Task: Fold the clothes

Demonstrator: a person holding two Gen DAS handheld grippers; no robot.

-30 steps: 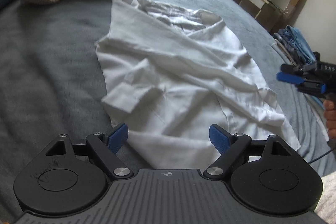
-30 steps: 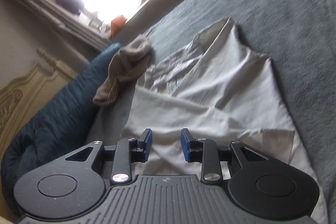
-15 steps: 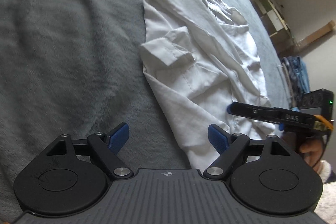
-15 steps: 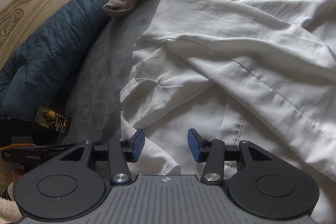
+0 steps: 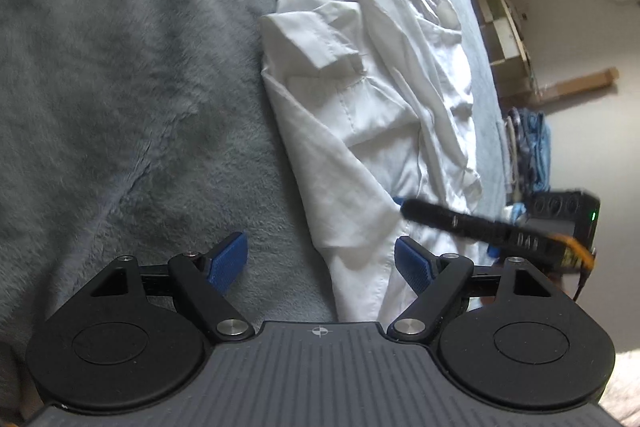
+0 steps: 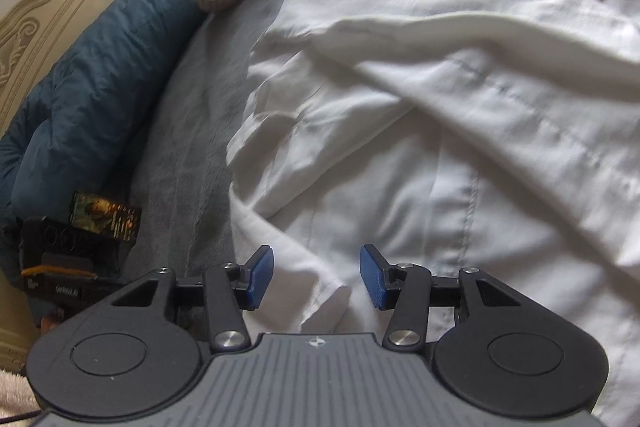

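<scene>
Both tongs have dropped from a wide look over the bed to the near hem of the white shirt [image 5: 372, 99], which lies rumpled on the grey blanket [image 5: 120, 75] — sleeves crossed over the body, collar out toward 12 o'clock. The left tongs [image 5: 320, 261] now hang with jaws wide apart over the shirt's left hem edge, holding nothing. The right tongs [image 6: 316, 277], also apart and empty, have closed in on the hem corner [image 6: 328, 291] between their pads. That reads as a lined-up two-corner pinch — the bottom-to-collar fold looks about to start, not yet begun.
</scene>
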